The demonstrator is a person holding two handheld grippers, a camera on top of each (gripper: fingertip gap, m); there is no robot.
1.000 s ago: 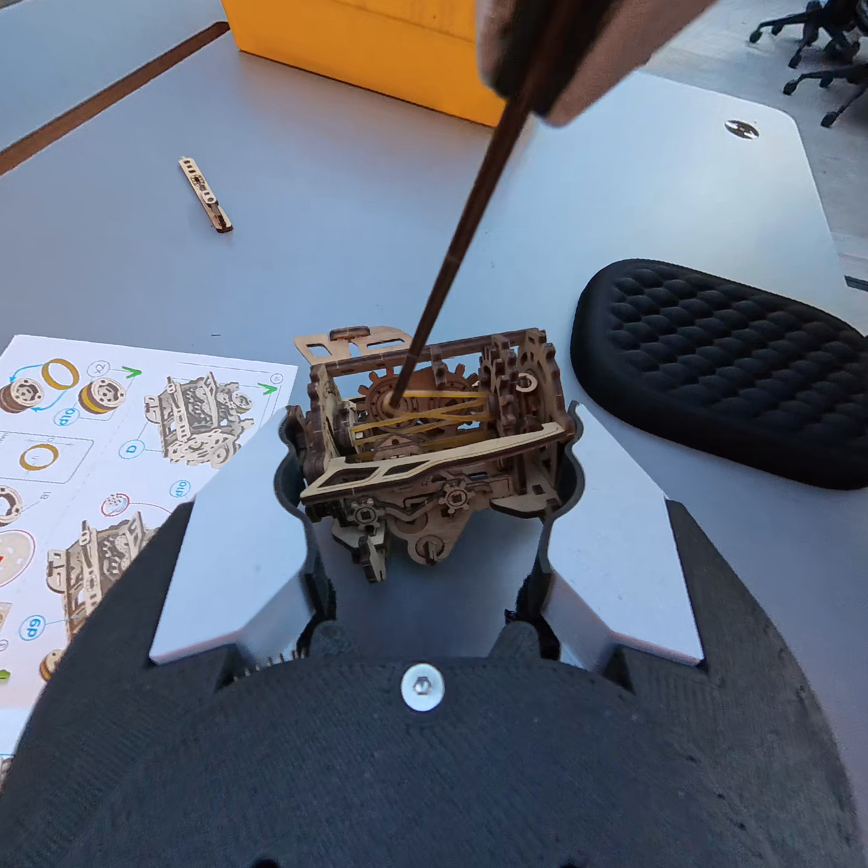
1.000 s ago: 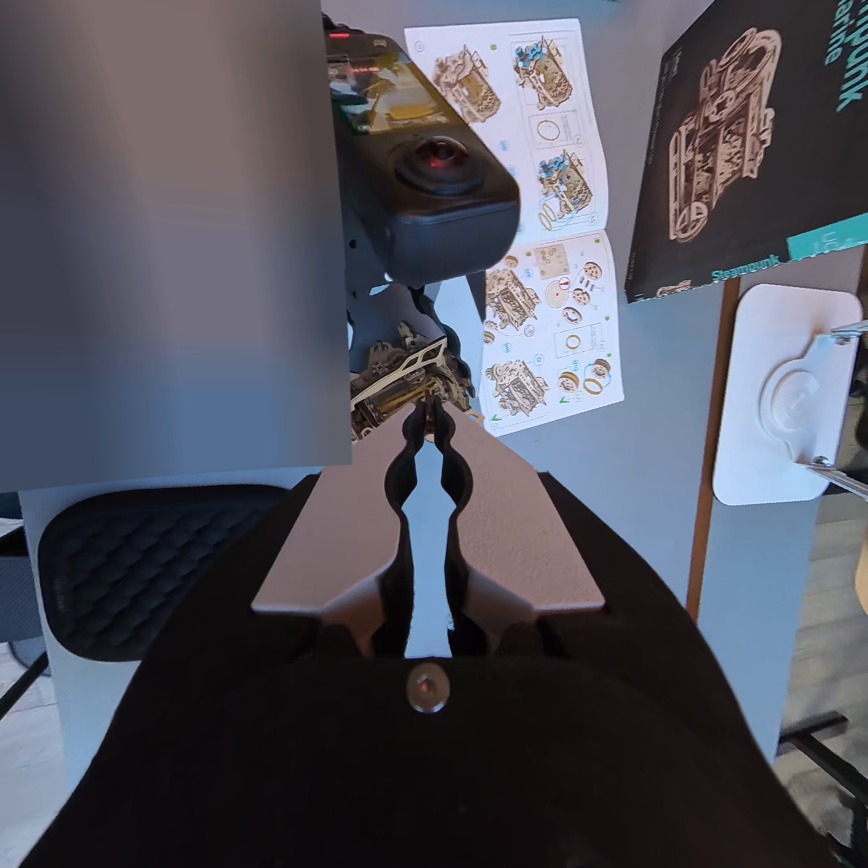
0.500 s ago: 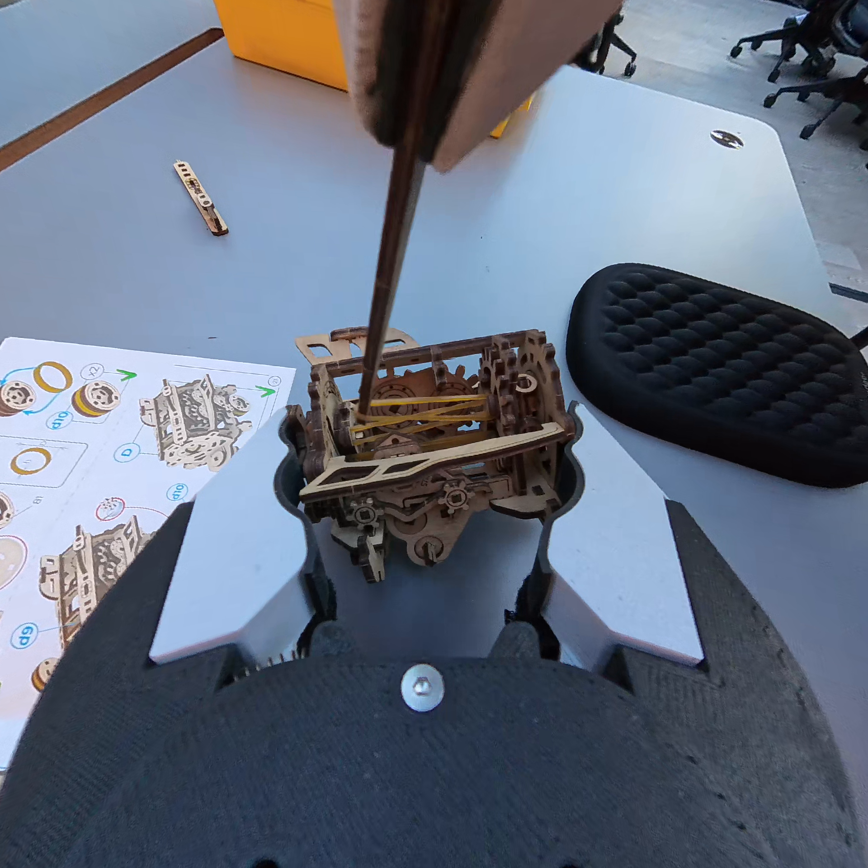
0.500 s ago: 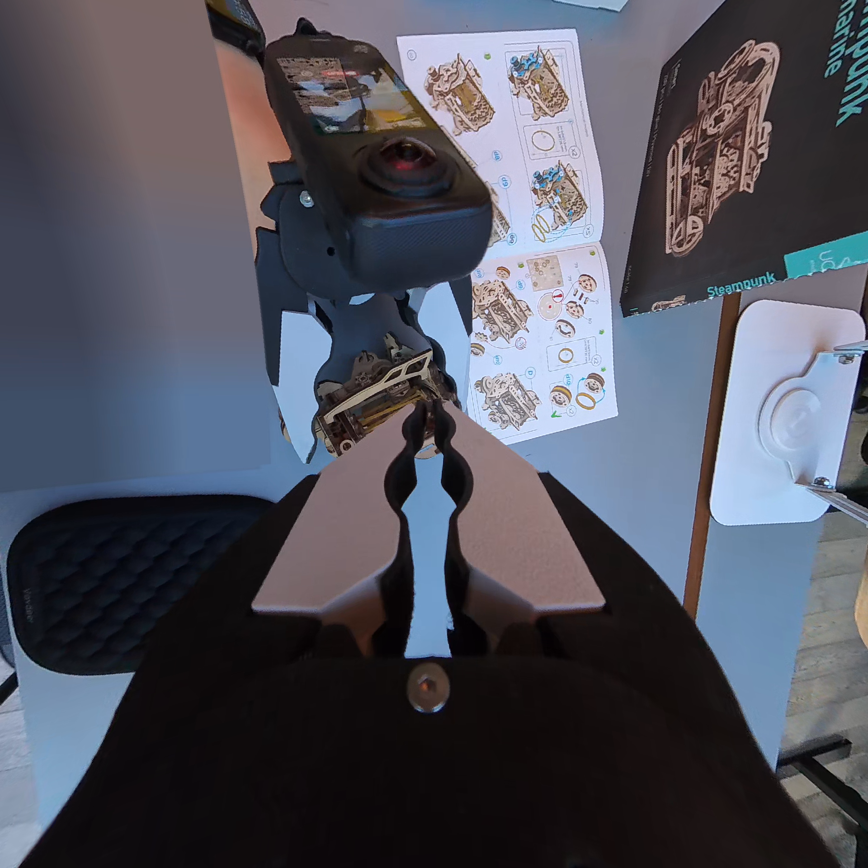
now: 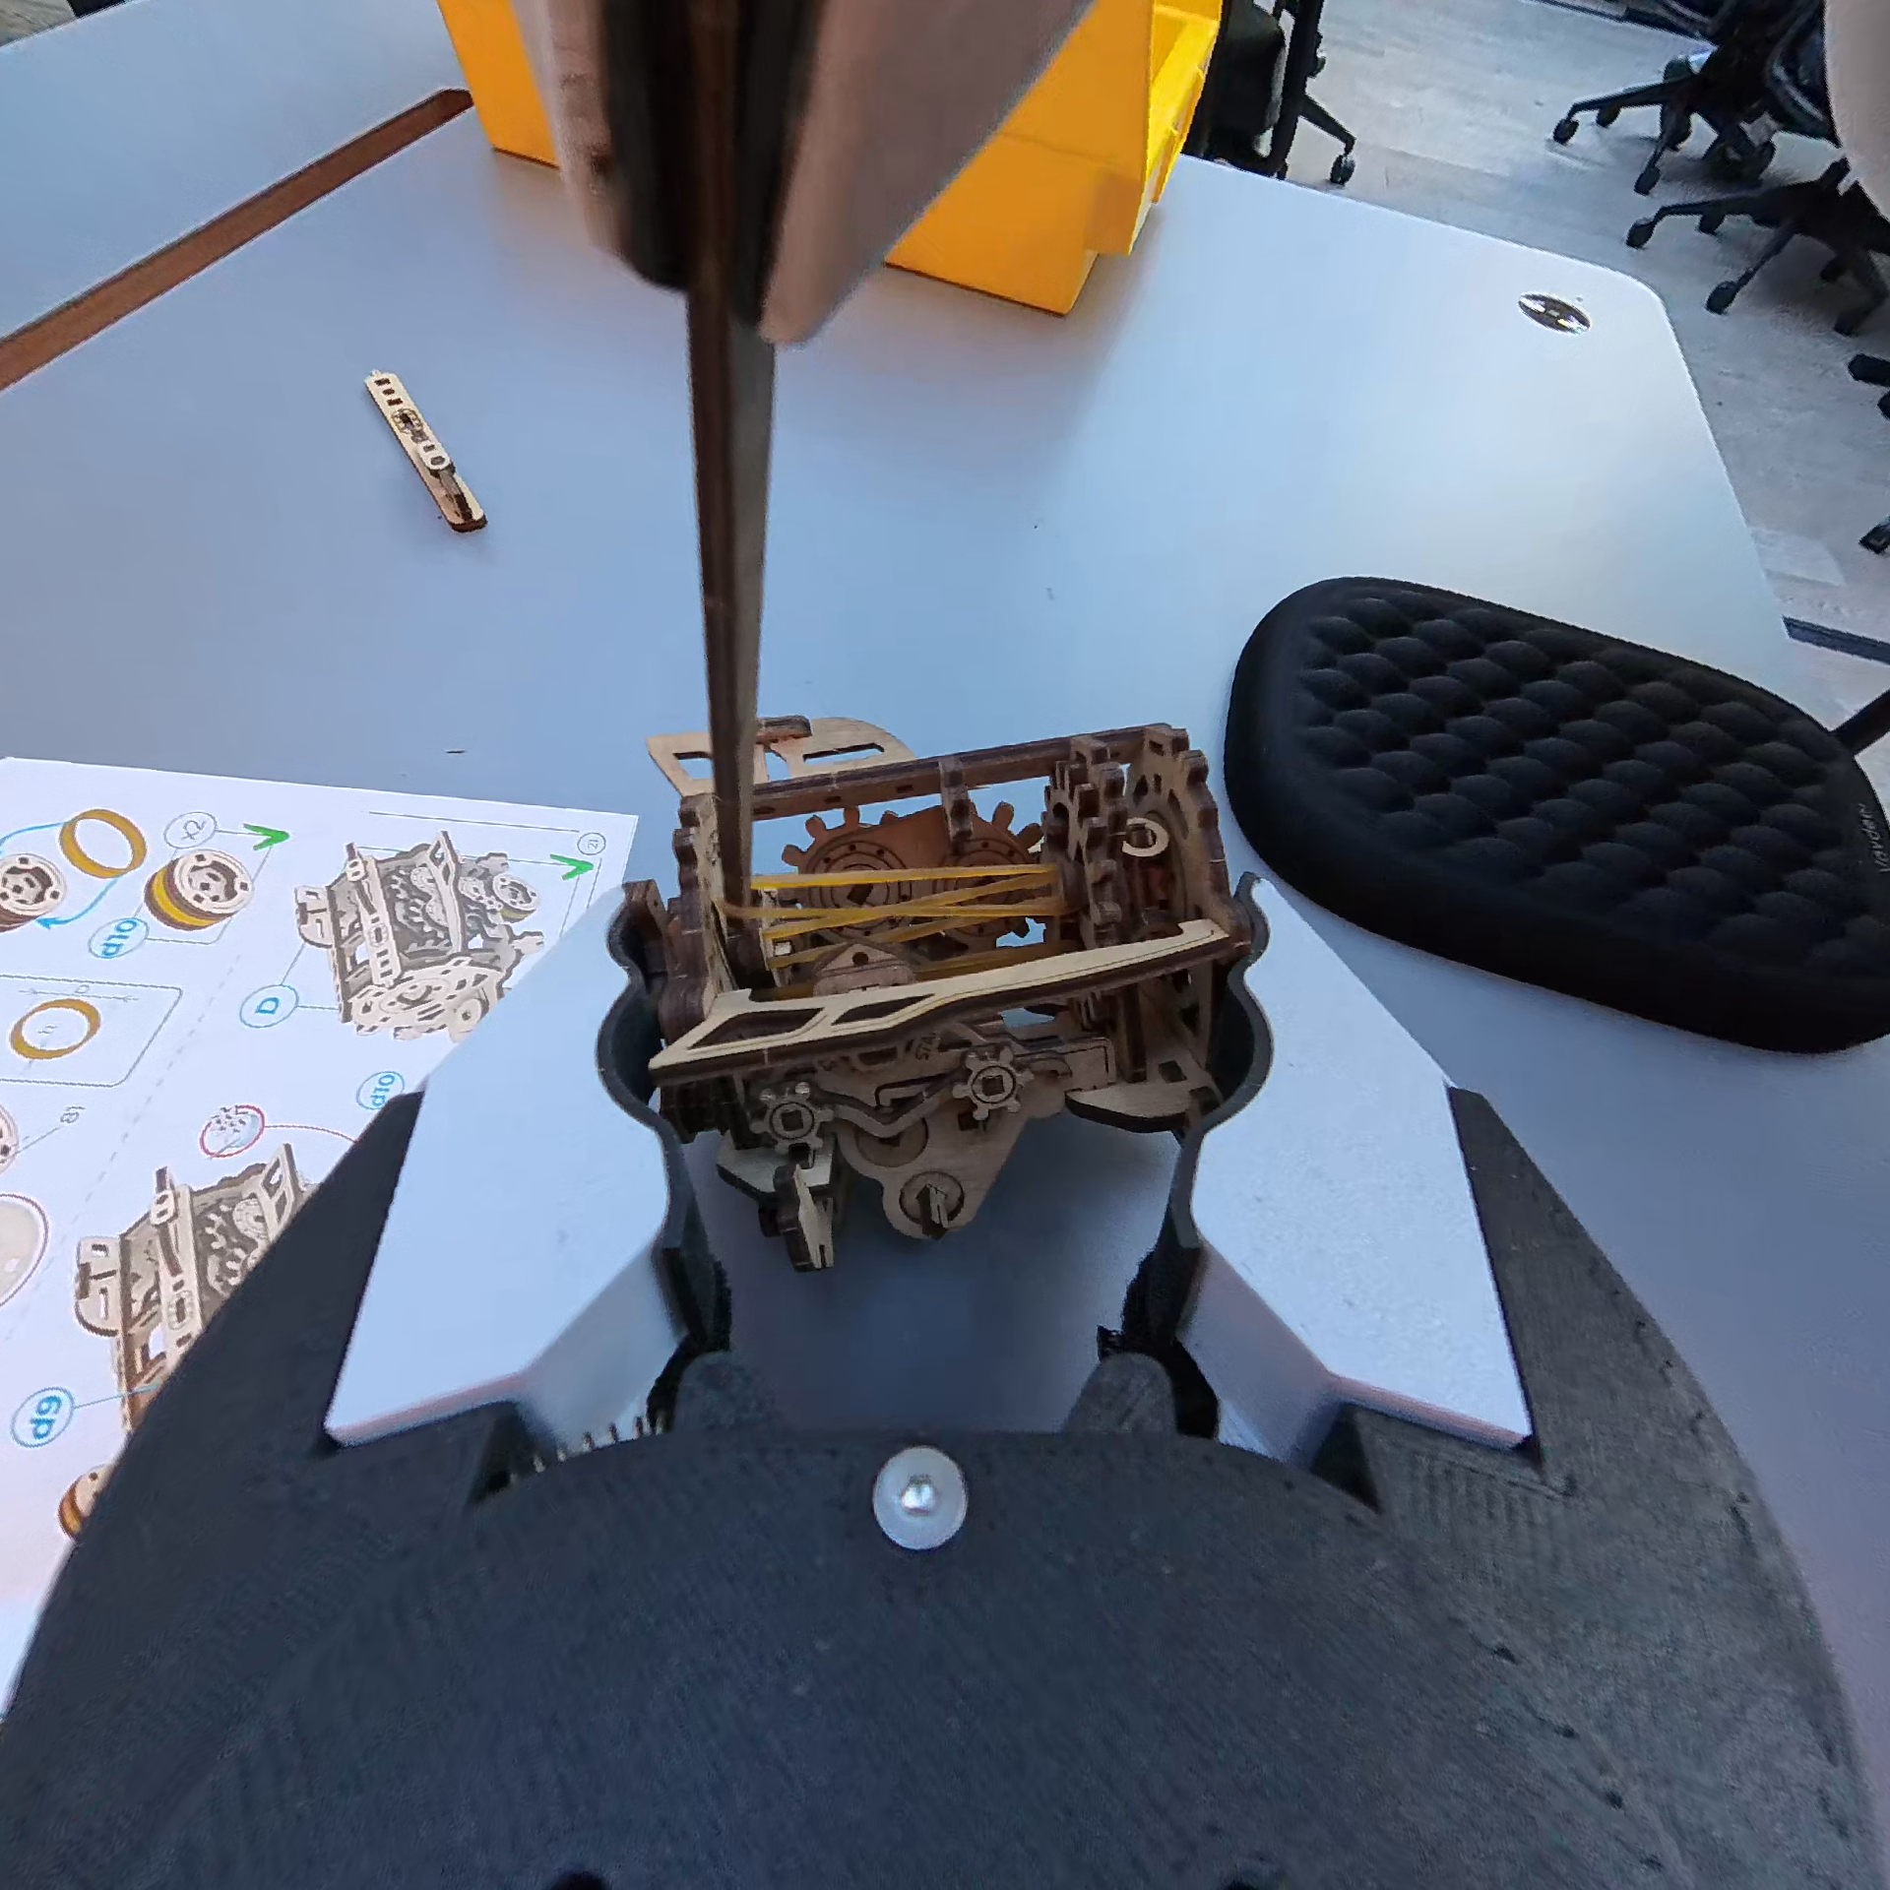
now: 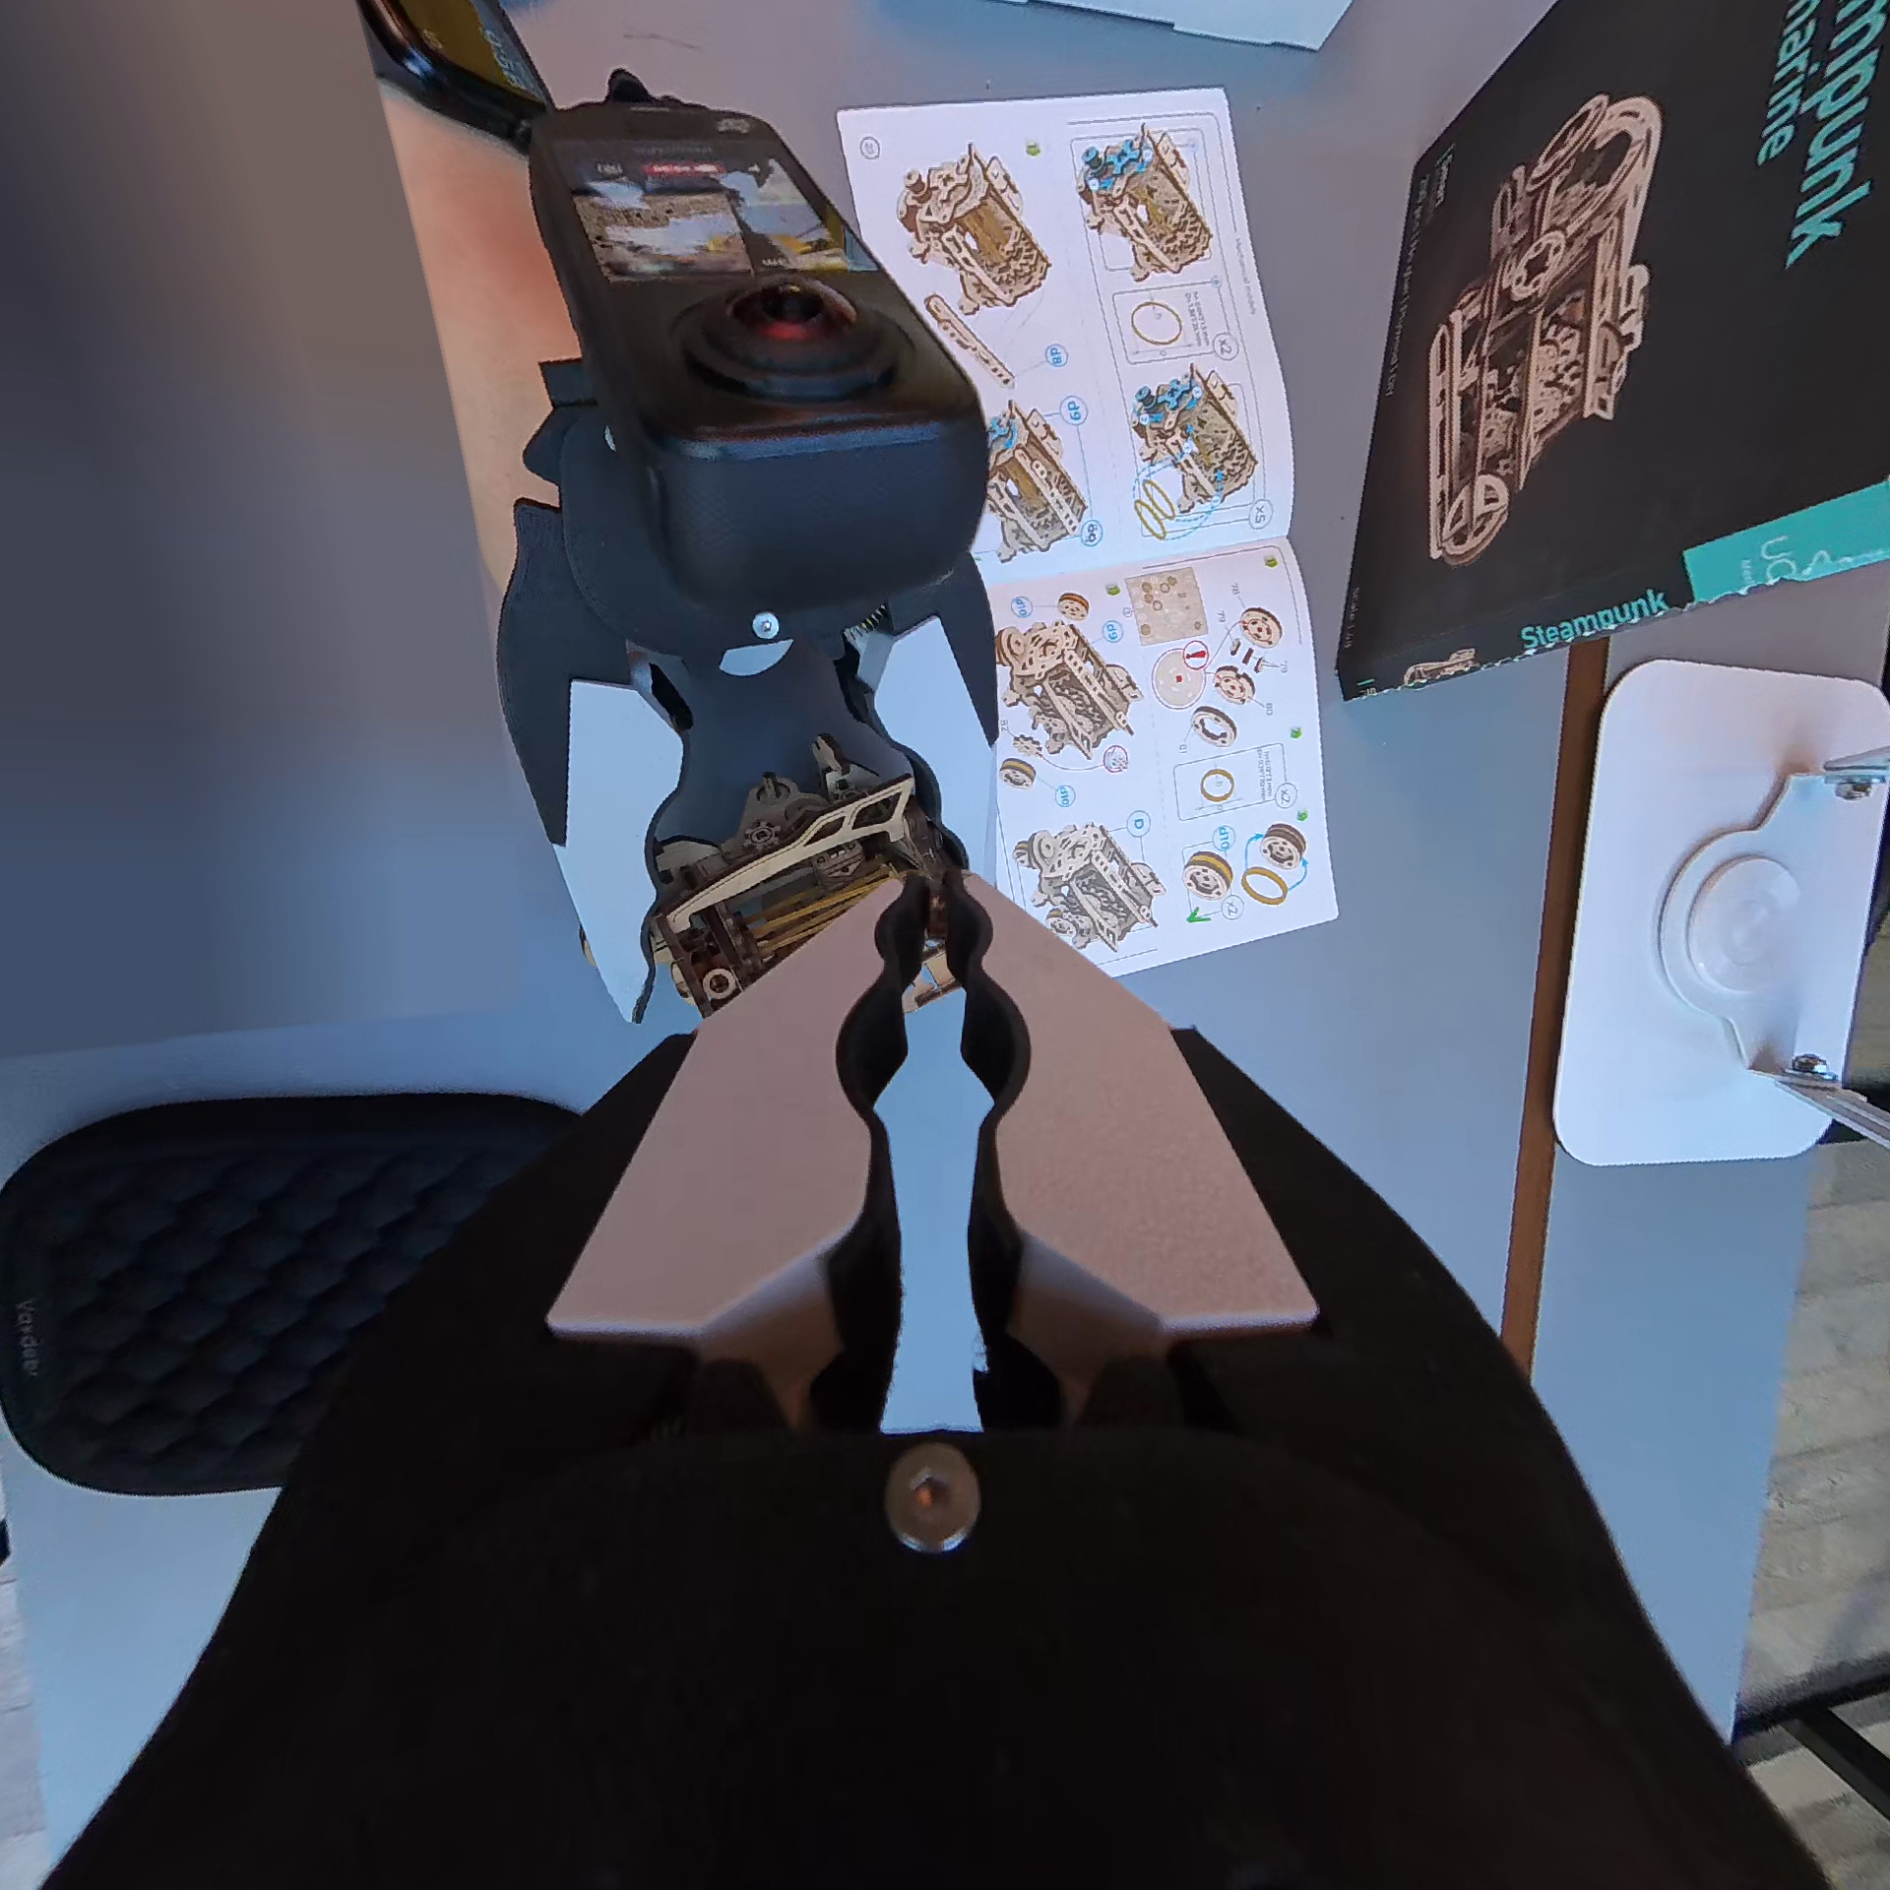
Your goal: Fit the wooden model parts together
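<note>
My left gripper [image 5: 936, 972] is shut on the wooden gear model [image 5: 920, 1033], its wide pads pressing on both ends and holding it just above the grey table [image 5: 1125, 460]. Yellow rubber bands [image 5: 920, 900] stretch across the model's inside. My right gripper [image 6: 926, 890] comes down from above, shut. Its thin tips [image 5: 731, 880] sit at the model's left end, where one band strand ends, pinched between them. The model also shows in the right wrist view [image 6: 777, 880], just beyond those tips.
An instruction sheet [image 5: 205, 972] lies to the left and a black padded cushion [image 5: 1555, 808] to the right. A loose wooden strip [image 5: 424, 450] and a yellow bin [image 5: 1023, 184] lie farther back. A flat wooden piece [image 5: 828, 741] lies behind the model. A dark box [image 6: 1636, 307] shows in the right wrist view.
My right gripper's shut tips have moved from the middle of the model to its left end, and the band's end went along with them. The left gripper kept holding the model still.
</note>
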